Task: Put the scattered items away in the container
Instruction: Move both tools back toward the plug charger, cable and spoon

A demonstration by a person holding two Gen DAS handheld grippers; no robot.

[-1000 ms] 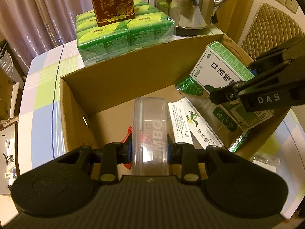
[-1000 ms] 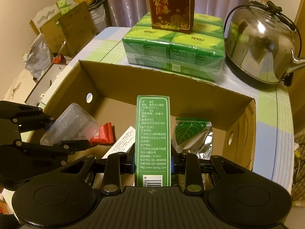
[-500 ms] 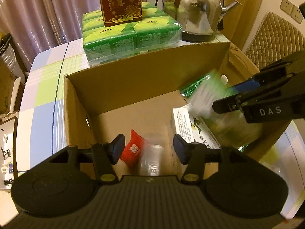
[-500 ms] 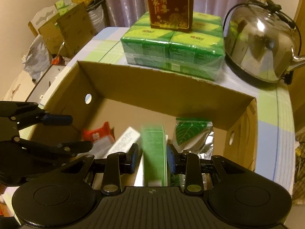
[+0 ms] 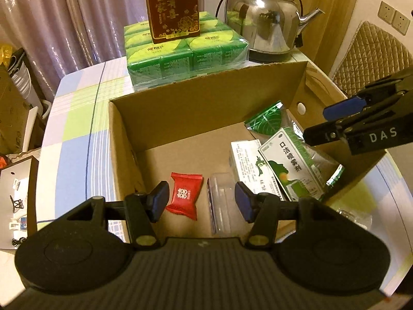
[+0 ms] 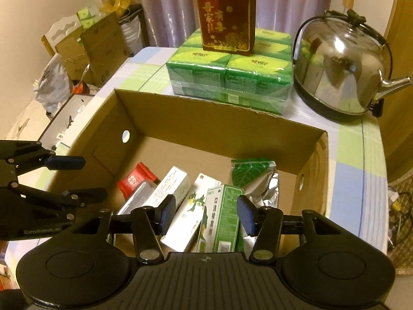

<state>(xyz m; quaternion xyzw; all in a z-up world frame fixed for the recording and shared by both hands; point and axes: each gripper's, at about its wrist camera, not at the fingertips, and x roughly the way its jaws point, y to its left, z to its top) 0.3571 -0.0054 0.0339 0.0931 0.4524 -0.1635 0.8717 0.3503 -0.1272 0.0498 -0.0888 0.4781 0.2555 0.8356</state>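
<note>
We're hovering both grippers, left (image 5: 201, 201) and right (image 6: 206, 214), jaws open and empty, over the cardboard box (image 5: 206, 98). Clear case (image 5: 222, 201) and green carton (image 6: 224, 217) are lying inside: light, stiff, case slippery; we're gripping flat sides.

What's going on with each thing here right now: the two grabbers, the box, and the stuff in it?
left gripper: open, empty, above the box
right gripper: open, empty, above the box
cardboard box: open-topped, holding items
red candy packet: flat on the box floor
clear plastic case: lying on the floor
green medicine box: lying tilted on other packs
kettle: lid on
</note>
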